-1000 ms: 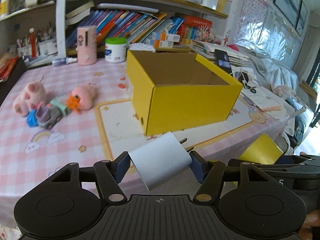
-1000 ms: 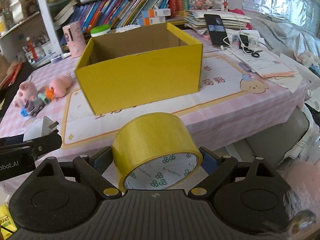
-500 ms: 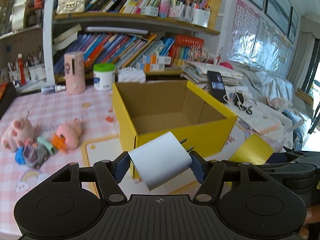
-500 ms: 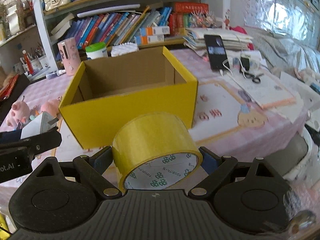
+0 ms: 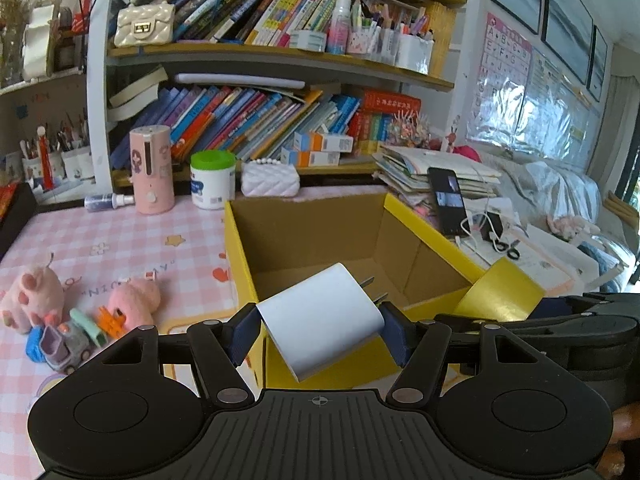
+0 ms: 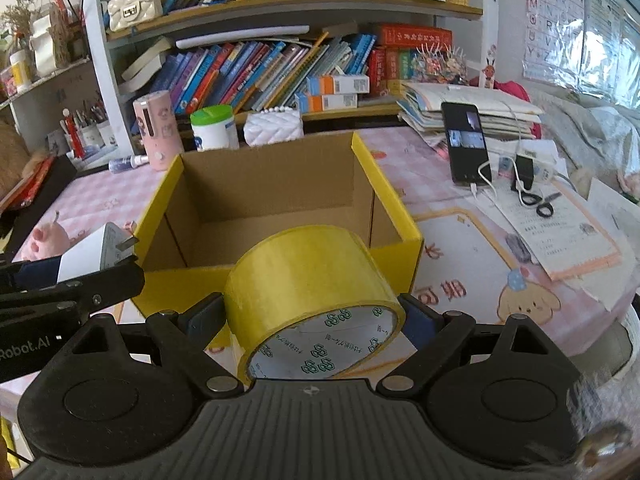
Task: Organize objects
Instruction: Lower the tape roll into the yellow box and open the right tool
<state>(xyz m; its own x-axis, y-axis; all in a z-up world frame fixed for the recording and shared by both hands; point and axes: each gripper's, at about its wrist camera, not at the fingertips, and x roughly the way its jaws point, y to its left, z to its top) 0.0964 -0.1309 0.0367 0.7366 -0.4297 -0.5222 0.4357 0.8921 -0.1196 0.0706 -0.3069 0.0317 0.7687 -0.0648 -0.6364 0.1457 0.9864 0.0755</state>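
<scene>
Left wrist view: the left tool (image 5: 320, 320) clamps a white plastic plug-in charger (image 5: 320, 316), tilted, prongs toward the open yellow cardboard box (image 5: 348, 240) on the pink checked counter (image 5: 120, 240). The right tool (image 6: 312, 312) grips a yellow tape roll (image 6: 308, 280) before the box's near wall. Pink plush toys (image 5: 132, 300) lie left.

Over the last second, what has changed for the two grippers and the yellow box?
Both grippers rose and closed in on the yellow box, so its bare inside now shows. The left gripper stays clamped on the white charger, the right gripper on the yellow tape roll. The plush toys haven't moved.
</scene>
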